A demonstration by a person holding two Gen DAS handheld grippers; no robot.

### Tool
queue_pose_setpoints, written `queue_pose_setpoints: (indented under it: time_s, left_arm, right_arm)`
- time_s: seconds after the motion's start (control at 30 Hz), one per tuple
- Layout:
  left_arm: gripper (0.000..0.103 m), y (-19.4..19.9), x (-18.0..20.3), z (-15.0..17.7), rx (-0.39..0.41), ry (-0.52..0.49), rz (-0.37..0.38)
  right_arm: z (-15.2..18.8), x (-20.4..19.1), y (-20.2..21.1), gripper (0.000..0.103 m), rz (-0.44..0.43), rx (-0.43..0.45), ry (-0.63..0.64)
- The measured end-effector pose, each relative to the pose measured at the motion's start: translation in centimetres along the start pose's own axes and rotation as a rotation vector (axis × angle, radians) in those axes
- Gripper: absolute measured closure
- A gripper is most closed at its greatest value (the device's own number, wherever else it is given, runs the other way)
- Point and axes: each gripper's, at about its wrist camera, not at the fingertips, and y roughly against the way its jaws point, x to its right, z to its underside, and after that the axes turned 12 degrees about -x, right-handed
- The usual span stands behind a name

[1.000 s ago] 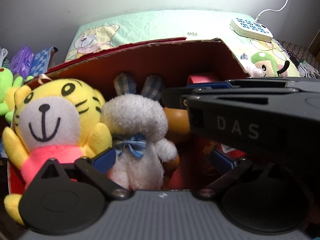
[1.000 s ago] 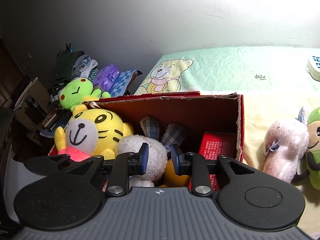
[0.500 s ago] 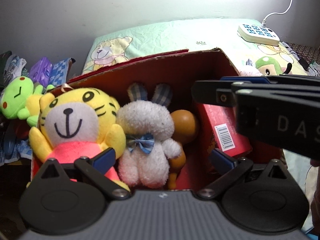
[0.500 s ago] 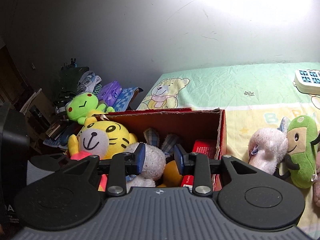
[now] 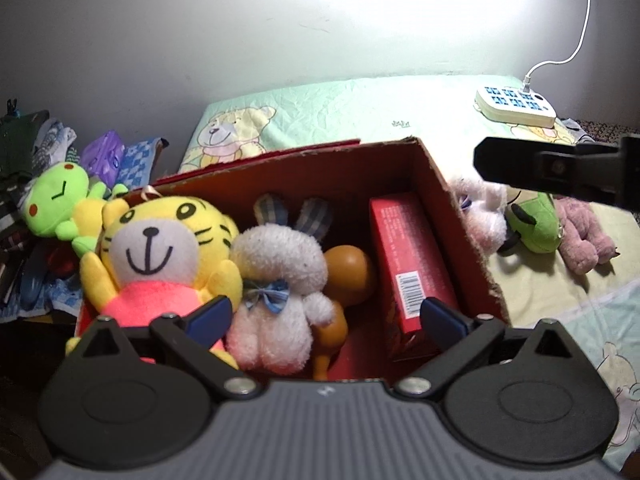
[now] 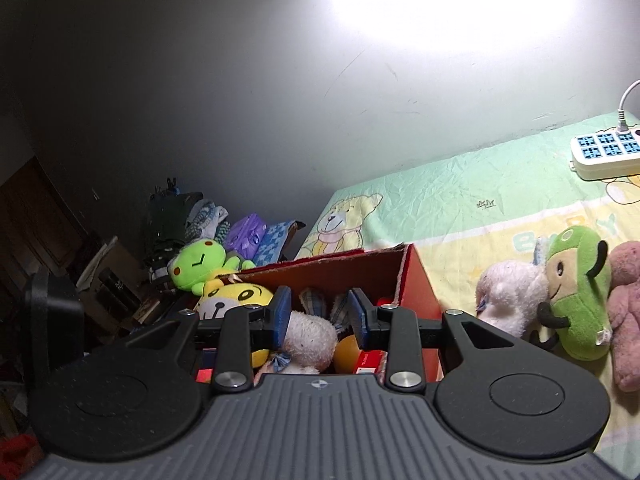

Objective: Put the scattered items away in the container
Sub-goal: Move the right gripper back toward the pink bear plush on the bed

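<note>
The red cardboard box (image 5: 460, 232) holds a yellow tiger plush (image 5: 160, 240), a white rabbit plush (image 5: 280, 280), an orange toy (image 5: 348, 268) and a red carton (image 5: 408, 256). My left gripper (image 5: 324, 318) hangs above the box, its jaws wide and closing a little, gripping nothing. My right gripper (image 6: 319, 314) is also over the box (image 6: 416, 280), pads a short way apart and empty. On the bed right of the box lie a white plush (image 6: 508, 304), a green plush (image 6: 580, 292) and a pink plush (image 6: 628, 312). A green frog plush (image 5: 60, 200) sits left of the box.
A white power strip (image 5: 516, 106) with its cord lies on the cartoon bedsheet (image 6: 460, 200) by the wall. Bags, cloths and boxes (image 6: 188, 220) are heaped in the dark corner left of the bed.
Both grippers drew up and back from the box. The right gripper swung off to the right in the left wrist view, and its pads parted a little.
</note>
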Motion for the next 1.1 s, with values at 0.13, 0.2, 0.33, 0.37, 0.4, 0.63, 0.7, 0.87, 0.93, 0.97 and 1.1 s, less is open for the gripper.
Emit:
queue_pose_setpoints:
  time_s: [0.13, 0.2, 0.33, 0.37, 0.4, 0.63, 0.7, 0.87, 0.93, 0.97, 1.1]
  left_arm:
    - [0.002, 1.7, 2.9, -0.4, 0.08, -0.024, 0.035]
    - [0.002, 2.2, 4.6, -0.8, 0.105, -0.045, 0.065]
    - [0.003, 2.6, 9.0, -1.3, 0.127, -0.125, 0.134]
    - [0.003, 2.6, 10.1, -1.3, 0.129, -0.145, 0.146]
    - [0.004, 2.5, 11.2, -1.3, 0.13, -0.163, 0.163]
    - [0.003, -0.1, 17.1, -2.1, 0.099, -0.189, 0.36]
    - [0.002, -1.4, 18.9, -2.4, 0.068, -0.205, 0.398]
    - [0.003, -4.5, 22.8, -2.6, -0.021, -0.208, 0.461]
    - [0.002, -5.5, 23.8, -2.7, -0.049, -0.203, 0.491]
    - [0.002, -5.9, 24.2, -2.7, -0.056, -0.201, 0.5]
    - [0.003, -7.9, 25.4, -3.3, -0.076, -0.192, 0.487]
  right_arm:
    - [-0.6, 3.1, 3.0, 0.069, 0.024, 0.05, -0.062]
    - [-0.8, 5.0, 4.3, 0.069, 0.048, 0.062, -0.092]
    - [-0.8, 8.6, 6.6, 0.068, 0.116, 0.072, -0.148]
    - [-0.7, 9.5, 7.1, 0.067, 0.133, 0.07, -0.16]
    - [-0.6, 10.4, 7.5, 0.067, 0.149, 0.068, -0.172]
    - [1.2, 16.5, 9.2, 0.067, 0.25, 0.008, -0.244]
    - [1.6, 18.1, 9.3, 0.066, 0.268, -0.011, -0.263]
    - [2.0, 21.6, 8.9, 0.064, 0.275, -0.077, -0.3]
    - [2.1, 22.6, 8.5, 0.064, 0.285, -0.106, -0.291]
    - [2.2, 23.0, 8.3, 0.064, 0.284, -0.118, -0.287]
    - [1.8, 24.6, 7.2, 0.064, 0.251, -0.158, -0.28]
